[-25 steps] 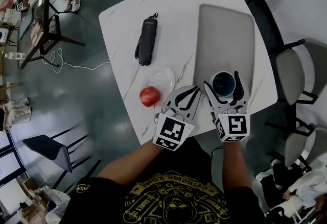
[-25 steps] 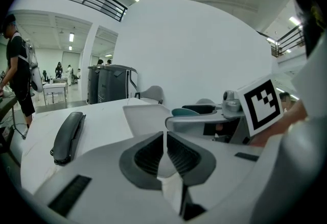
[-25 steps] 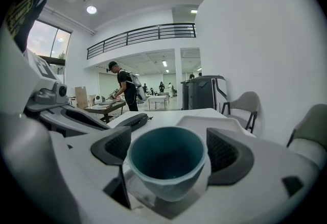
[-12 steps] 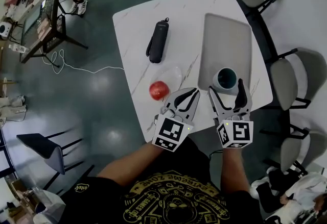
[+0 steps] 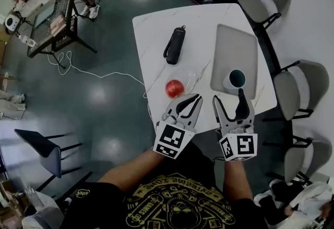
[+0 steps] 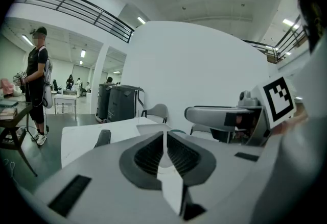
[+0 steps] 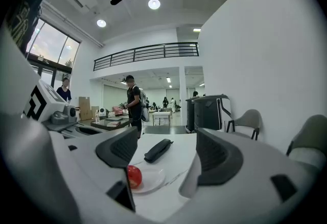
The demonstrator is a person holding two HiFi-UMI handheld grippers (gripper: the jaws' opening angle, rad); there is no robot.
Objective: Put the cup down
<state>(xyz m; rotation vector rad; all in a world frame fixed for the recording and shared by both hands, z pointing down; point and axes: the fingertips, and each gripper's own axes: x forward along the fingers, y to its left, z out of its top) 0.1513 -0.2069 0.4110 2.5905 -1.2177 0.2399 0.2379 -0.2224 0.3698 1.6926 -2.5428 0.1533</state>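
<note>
A dark teal cup (image 5: 236, 79) stands upright on the grey tray (image 5: 235, 45) at the right of the white table (image 5: 156, 29). My right gripper (image 5: 228, 97) hovers just off the table's near edge, short of the cup. It is open, and its jaws have just been closing a little with nothing between them. In the right gripper view, the right gripper (image 7: 171, 155) frames only table. My left gripper (image 5: 194, 99) is beside it, shut and empty, near the red apple (image 5: 175, 88). The left gripper (image 6: 164, 147) has its pads pressed together.
The apple (image 7: 134, 176) lies on a clear plate (image 5: 186, 77), with a black case (image 5: 174, 45) beyond it. Grey chairs (image 5: 301, 87) line the table's right side. A person and a low dark table (image 5: 49, 16) are far left, and a cable (image 5: 88, 70) trails on the floor.
Both grippers have drawn back from the table toward me and risen. The right jaws, which stood around the cup, have left it standing on the tray.
</note>
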